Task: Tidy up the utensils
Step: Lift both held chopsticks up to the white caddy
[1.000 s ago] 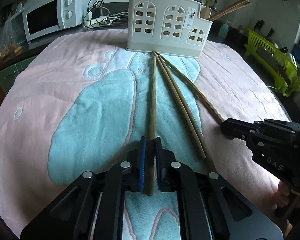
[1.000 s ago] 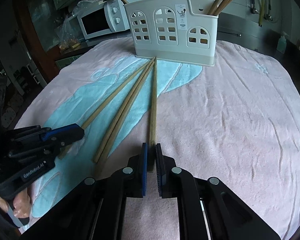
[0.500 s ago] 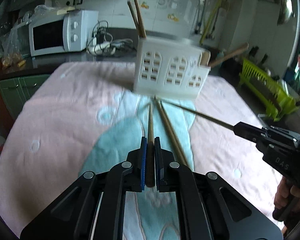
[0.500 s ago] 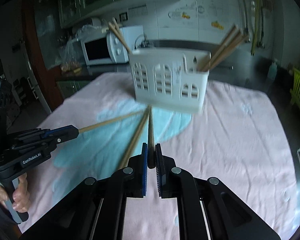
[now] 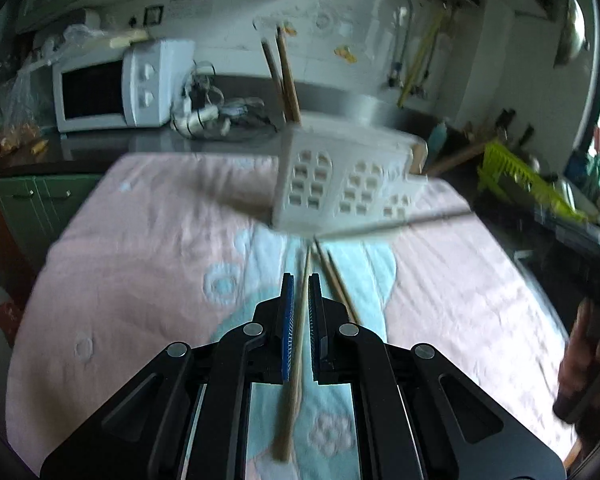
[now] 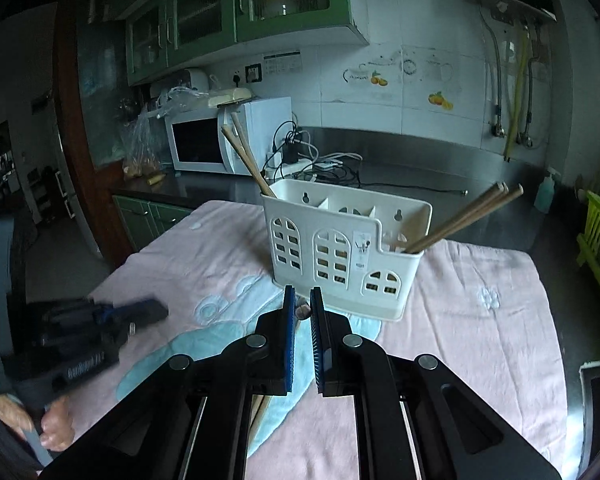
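L gripper point(image 5: 298, 296) clamps chopstick point(image 5: 296, 360), long axis aimed at caddy point(image 5: 348, 184).

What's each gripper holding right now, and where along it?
Left gripper: one chopstick, jaws clamped near its thick end. Right gripper: another chopstick, seen end-on, so where the grip sits cannot be told.

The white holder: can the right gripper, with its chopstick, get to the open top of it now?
Probably yes. The right gripper, shut on a chopstick, faces the holder, whose middle compartments look free.

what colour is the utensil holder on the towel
White utensil holder, with arched window cut-outs; clearest in the right wrist view.
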`<move>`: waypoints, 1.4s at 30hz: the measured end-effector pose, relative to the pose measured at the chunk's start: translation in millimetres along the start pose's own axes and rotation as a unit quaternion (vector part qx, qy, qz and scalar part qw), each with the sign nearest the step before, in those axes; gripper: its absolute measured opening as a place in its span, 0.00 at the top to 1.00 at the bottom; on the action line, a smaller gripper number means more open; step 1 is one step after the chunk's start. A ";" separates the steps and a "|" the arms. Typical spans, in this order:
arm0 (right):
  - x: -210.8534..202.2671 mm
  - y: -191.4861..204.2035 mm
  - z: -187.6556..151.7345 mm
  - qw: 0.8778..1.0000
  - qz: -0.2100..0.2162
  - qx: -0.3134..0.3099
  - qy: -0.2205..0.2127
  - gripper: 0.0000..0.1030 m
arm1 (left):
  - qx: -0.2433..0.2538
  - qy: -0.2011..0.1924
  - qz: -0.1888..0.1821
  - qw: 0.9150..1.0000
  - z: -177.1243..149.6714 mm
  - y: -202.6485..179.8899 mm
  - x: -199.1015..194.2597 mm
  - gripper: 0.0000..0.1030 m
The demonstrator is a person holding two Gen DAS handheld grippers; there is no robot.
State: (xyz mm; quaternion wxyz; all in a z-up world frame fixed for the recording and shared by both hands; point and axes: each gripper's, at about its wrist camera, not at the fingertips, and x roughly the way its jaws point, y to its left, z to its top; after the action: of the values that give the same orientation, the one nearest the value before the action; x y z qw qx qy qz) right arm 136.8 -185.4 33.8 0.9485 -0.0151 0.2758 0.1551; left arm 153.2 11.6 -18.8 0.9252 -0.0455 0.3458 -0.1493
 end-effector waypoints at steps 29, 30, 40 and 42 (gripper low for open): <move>1.2 10.3 3.3 1.000 -0.003 -0.011 -0.004 0.93 | 0.051 0.077 0.042 0.995 -69.1 1.2 26.8 0.94; 1.2 9.9 3.4 1.000 -0.003 -0.011 -0.004 0.93 | 0.049 0.071 0.039 0.996 -65.5 1.2 24.2 0.94; 0.8 6.5 3.4 1.000 -0.003 -0.007 -0.006 0.93 | 0.066 0.020 0.031 0.997 -13.8 -13.3 9.6 0.95; 0.7 6.2 3.6 1.000 -0.003 -0.006 -0.006 0.93 | 0.060 -0.001 0.028 0.998 -1.3 -13.8 6.8 0.94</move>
State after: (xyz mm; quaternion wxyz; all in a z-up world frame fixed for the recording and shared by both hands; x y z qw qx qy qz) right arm 137.3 -178.9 36.8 0.9505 -0.0208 0.2687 0.1545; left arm 153.8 -3.7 -21.4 0.9306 0.0199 0.3361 -0.1437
